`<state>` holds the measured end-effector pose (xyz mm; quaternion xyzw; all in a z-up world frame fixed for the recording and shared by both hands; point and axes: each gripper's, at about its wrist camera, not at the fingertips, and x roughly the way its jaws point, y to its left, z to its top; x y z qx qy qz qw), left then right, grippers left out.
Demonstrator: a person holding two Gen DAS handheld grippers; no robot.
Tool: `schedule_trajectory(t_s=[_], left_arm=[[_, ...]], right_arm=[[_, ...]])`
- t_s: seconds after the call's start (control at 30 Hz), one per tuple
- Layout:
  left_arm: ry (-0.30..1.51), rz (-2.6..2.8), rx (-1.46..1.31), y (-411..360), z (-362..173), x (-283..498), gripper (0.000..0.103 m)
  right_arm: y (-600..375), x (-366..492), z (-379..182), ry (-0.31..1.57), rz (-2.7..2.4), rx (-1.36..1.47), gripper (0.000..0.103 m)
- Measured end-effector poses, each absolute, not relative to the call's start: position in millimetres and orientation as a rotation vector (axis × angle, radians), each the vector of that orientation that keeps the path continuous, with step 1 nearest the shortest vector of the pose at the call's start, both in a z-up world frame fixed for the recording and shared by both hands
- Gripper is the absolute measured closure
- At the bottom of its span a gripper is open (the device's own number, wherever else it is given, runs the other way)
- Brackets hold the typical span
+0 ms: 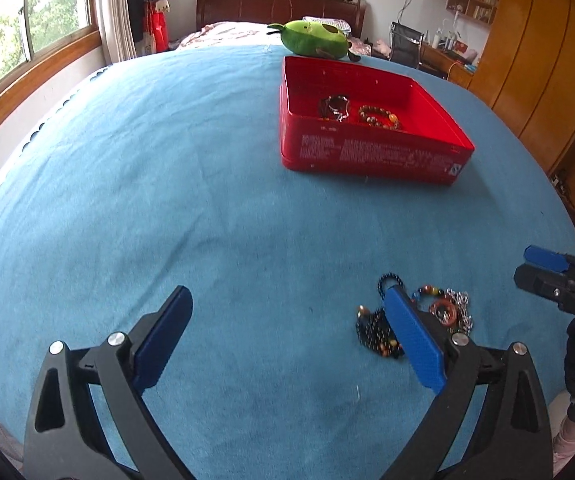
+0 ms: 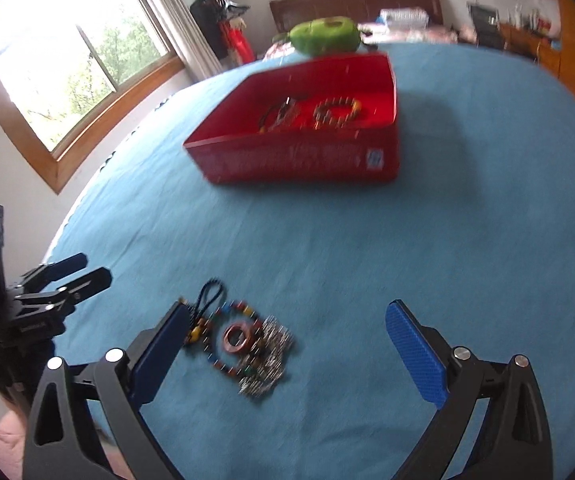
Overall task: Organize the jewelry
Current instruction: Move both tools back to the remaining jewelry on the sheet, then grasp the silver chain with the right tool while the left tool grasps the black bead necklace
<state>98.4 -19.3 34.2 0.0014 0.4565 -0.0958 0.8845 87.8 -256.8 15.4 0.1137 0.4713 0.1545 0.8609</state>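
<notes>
Right now both grippers are being held above the blue cloth [image 1: 167, 200], pointing steeply down toward the loose pile of jewelry [image 2: 243, 344]. The left gripper [image 1: 287, 336] is being shown spread wide with nothing between its pads; its right finger [image 1: 413, 340] is overlapping the dark beaded strand [image 1: 375, 330] in the picture, though whether it is touching cannot be told. The right gripper [image 2: 287, 352] is likewise being held spread, and the pile is lying between its fingers, close beside the left pad [image 2: 159, 348], with nothing pinched.

The pile itself is being seen as a tangle: a coloured bead bracelet [image 2: 223, 312], a copper-toned ring [image 2: 236, 337], a silvery chain [image 2: 271, 360] and a dark cord loop [image 2: 211, 290], all touching or overlapping. Further back, the red box [image 1: 367, 156] is being kept well apart from the pile, with a bead bracelet [image 1: 379, 116] and another dark, shiny piece [image 1: 333, 107] already inside.

Trouble is being invited by that tangle. If a pinch is made on one strand, its neighbours are likely to be dragged along and dropped short of the box. A thin chain may also be missed by broad pads, or the cloth bunched up instead. With two grippers crowding one small heap, a collision is being risked too.
</notes>
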Motion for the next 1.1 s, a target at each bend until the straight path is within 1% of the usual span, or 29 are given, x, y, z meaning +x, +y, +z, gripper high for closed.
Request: schedule_trajectory(t_s=[0.07, 0.1, 0.17, 0.2, 0.27, 0.43, 0.57, 0.7, 0.83, 0.9, 0.93, 1.1], left_arm=[[0.969, -0.203, 0.007, -21, 31, 94, 0.007], [0.979, -0.201, 0.011, -22, 29, 92, 0.007], [0.991, -0.207, 0.012, -23, 27, 88, 0.007], [0.995, -0.208, 0.015, -24, 26, 86, 0.007], [1.003, -0.205, 0.020, -26, 24, 84, 0.007], [1.021, -0.207, 0.001, -26, 20, 81, 0.007], [1.026, -0.207, -0.005, -25, 19, 79, 0.007], [1.029, -0.203, -0.010, -25, 17, 80, 0.007], [1.052, -0.218, -0.014, -28, 12, 82, 0.007], [1.057, -0.224, -0.010, -30, 11, 82, 0.007], [1.059, -0.227, -0.010, -30, 10, 83, 0.007], [1.064, -0.225, -0.018, -30, 8, 84, 0.007]], right_arm=[[-252, 83, 6, 1.030, 0.353, 0.239, 0.023], [-250, 83, 3, 1.042, 0.356, 0.231, 0.026], [-247, 81, -6, 1.076, 0.358, 0.216, 0.041], [-247, 82, -9, 1.090, 0.363, 0.222, 0.044], [-248, 81, -15, 1.118, 0.381, 0.247, 0.057], [-247, 90, -23, 1.147, 0.376, 0.239, 0.069], [-239, 94, -30, 1.179, 0.382, 0.218, 0.070], [-233, 97, -32, 1.171, 0.381, 0.178, 0.070], [-219, 96, -33, 1.162, 0.405, 0.127, 0.087], [-220, 95, -33, 1.163, 0.412, 0.134, 0.090], [-221, 94, -33, 1.165, 0.421, 0.153, 0.094], [-237, 83, -22, 1.131, 0.450, 0.218, 0.095]])
